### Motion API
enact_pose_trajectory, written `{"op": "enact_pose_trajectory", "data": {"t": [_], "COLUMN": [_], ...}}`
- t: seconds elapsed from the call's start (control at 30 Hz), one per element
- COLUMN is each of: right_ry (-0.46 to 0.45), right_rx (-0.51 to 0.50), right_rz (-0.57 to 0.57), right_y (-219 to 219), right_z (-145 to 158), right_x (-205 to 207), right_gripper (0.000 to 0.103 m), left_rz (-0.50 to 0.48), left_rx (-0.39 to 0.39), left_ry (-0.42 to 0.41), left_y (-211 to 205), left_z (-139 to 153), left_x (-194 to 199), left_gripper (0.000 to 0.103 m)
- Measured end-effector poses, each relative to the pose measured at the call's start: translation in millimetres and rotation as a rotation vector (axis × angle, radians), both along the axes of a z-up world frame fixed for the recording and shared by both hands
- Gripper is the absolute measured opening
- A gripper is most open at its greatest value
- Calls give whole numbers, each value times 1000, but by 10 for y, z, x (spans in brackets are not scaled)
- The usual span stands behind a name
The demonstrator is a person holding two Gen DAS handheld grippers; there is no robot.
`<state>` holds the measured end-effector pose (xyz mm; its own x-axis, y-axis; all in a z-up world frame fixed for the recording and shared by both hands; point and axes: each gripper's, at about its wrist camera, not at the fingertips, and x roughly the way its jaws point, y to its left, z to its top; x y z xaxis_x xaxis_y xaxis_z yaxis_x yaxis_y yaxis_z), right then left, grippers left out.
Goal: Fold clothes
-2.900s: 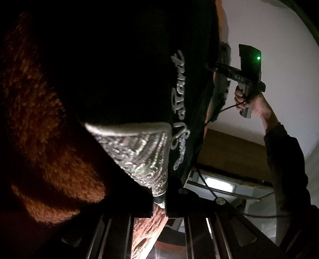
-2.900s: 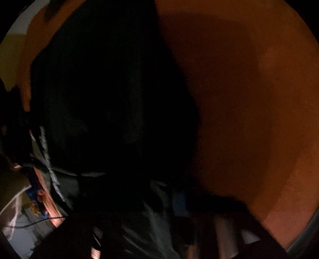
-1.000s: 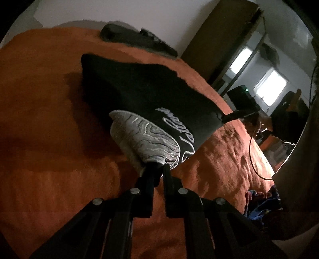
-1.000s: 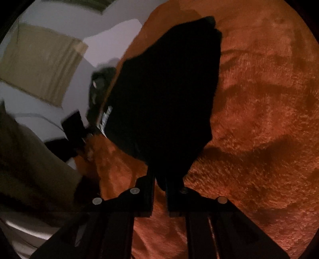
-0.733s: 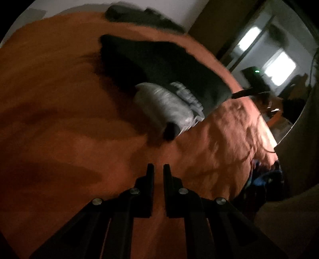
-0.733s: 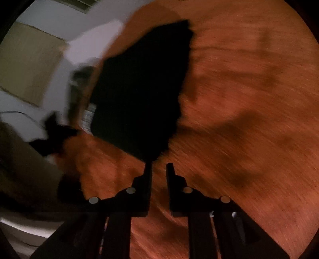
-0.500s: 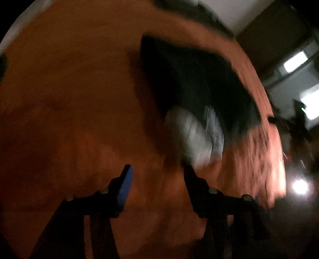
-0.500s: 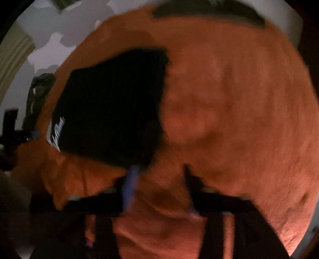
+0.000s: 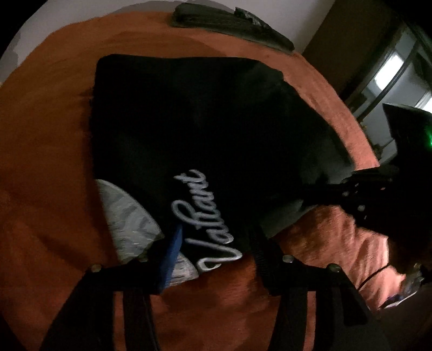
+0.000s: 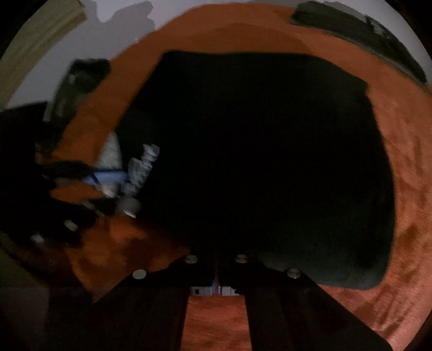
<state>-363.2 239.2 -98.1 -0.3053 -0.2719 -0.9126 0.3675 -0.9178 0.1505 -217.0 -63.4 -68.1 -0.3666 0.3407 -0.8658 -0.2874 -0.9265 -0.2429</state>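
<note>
A black garment [image 9: 216, 129] with white script lettering [image 9: 205, 218] and a grey patterned lining [image 9: 127, 216] lies flat on the orange blanket [image 9: 48, 162]. My left gripper [image 9: 216, 245] is at its near left corner. The jaws are closing, with the lettered edge between the blue pad [image 9: 172, 253] and the other finger, which stand apart. In the right wrist view the garment [image 10: 270, 162] fills the middle. My right gripper [image 10: 217, 270] is shut on its near edge. The left gripper [image 10: 113, 178] shows there at the left, and the right gripper [image 9: 351, 189] shows in the left wrist view.
Dark folded clothes [image 9: 229, 24] lie at the blanket's far edge against a pale wall, and they also show as dark clothes [image 10: 351, 29] in the right wrist view. A wardrobe and bright window [image 9: 391, 62] stand to the right. Orange blanket [image 10: 405, 216] surrounds the garment.
Both grippers let go of the garment, which now lies flat. The jaws opened wide and both hands swung to its near edge. The right jaws have shut again.
</note>
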Motion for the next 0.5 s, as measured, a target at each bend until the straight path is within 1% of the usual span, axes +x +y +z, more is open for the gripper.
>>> {"op": "enact_pose_trajectory", "data": {"t": [0.03, 0.07, 0.1, 0.13, 0.17, 0.2, 0.23, 0.27, 0.3, 0.33, 0.4, 0.47, 0.5], "right_ry": [1, 0, -26, -69, -96, -112, -109, -104, -94, -63, 22, 108, 127], "right_rx": [42, 88, 93, 37, 18, 27, 33, 33, 21, -4, -55, -113, -149], "right_rz": [-43, -99, -185, -245, -280, -312, -310, -297, -291, -284, -259, -184, -142], "right_y": [151, 341, 655, 924, 1087, 1222, 1265, 1255, 1238, 1206, 1105, 904, 779], "right_z": [-31, -65, -118, -175, -219, -258, -258, -234, -183, -81, 177, 455, 550], "right_x": [8, 15, 13, 12, 30, 55, 74, 80, 81, 80, 69, 19, -26], "right_gripper": [0, 0, 0, 0, 0, 0, 0, 0, 0, 0, 0, 0, 0], "left_rz": [0, 10, 27, 45, 62, 78, 90, 103, 115, 121, 120, 99, 85], "left_rx": [-9, -14, -24, -34, -44, -50, -52, -54, -44, -23, 2, 14, 17], "left_ry": [3, 1, -4, -9, -15, -21, -28, -36, -50, -62, -48, -14, 8], "left_y": [-52, -128, -207, -287, -366, -434, -484, -535, -587, -618, -617, -558, -516], "left_z": [-6, -15, -35, -56, -76, -85, -80, -74, -64, -25, 111, 237, 297], "left_x": [19, 40, 60, 79, 99, 117, 131, 146, 151, 138, 99, 32, -7], "left_gripper": [35, 34, 33, 32, 32, 32, 33, 36, 36, 37, 36, 37, 37]}}
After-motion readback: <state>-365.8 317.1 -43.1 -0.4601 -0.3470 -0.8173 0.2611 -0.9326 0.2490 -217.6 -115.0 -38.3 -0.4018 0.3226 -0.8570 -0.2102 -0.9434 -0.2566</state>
